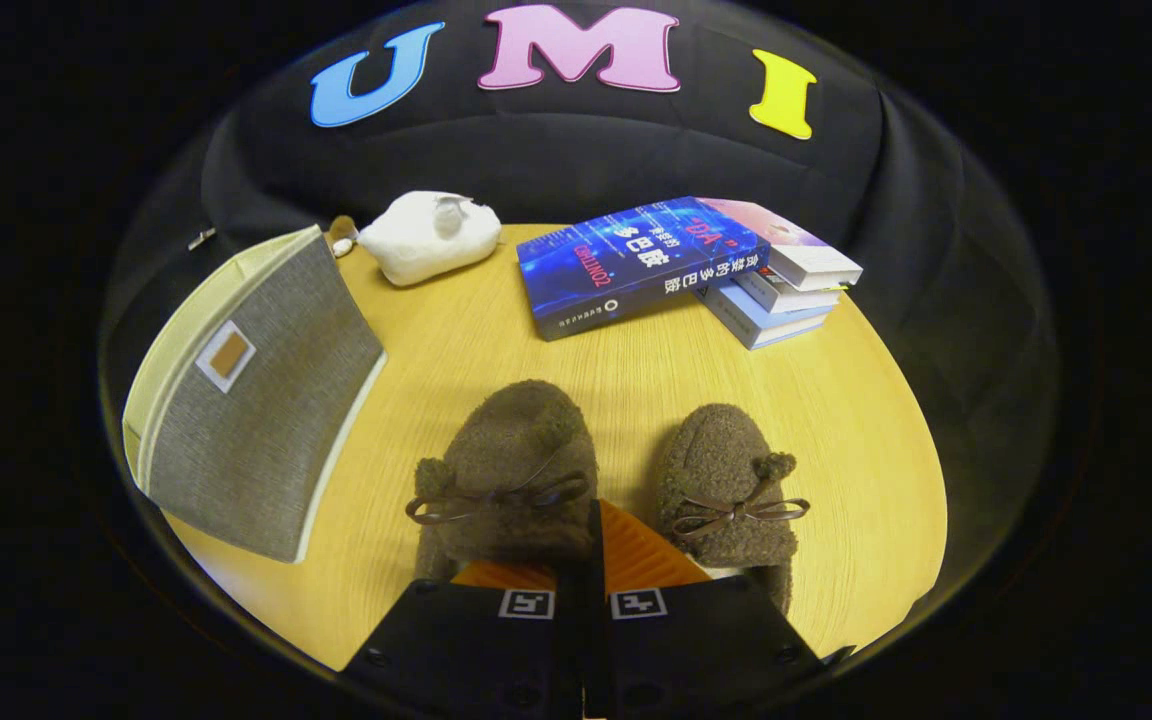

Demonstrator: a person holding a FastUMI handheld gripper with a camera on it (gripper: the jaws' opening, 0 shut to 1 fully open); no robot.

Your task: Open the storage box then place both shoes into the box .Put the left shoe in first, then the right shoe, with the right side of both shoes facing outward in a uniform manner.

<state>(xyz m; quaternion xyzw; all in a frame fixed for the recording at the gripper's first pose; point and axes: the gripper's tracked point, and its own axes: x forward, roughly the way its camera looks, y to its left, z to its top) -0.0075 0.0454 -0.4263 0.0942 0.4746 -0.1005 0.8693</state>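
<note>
Shoes: two brown fuzzy slippers with thin bow laces sit side by side on the yellow wooden table (836, 400), toes pointing away from the gripper. Left shoe (511, 460) lies just ahead of the fingers; right shoe (726, 480) just beside it, a narrow strip of table between them.

Gripper (584, 545): fingers pressed together, no gap visible between them, nothing pinched. Tips sit low over the gap between the two shoes, against the inner edge of the left one; contact cannot be confirmed.

Storage box (256, 390): grey fabric with cream trim and a small tan patch on its face, standing to the left of the shoes, well apart from them. Lid appears shut.

Beyond the shoes: stack of books (656, 260), blue cover on top, at the far right of the table. White plush toy (431, 235) at the far edge, between box and books.
</note>
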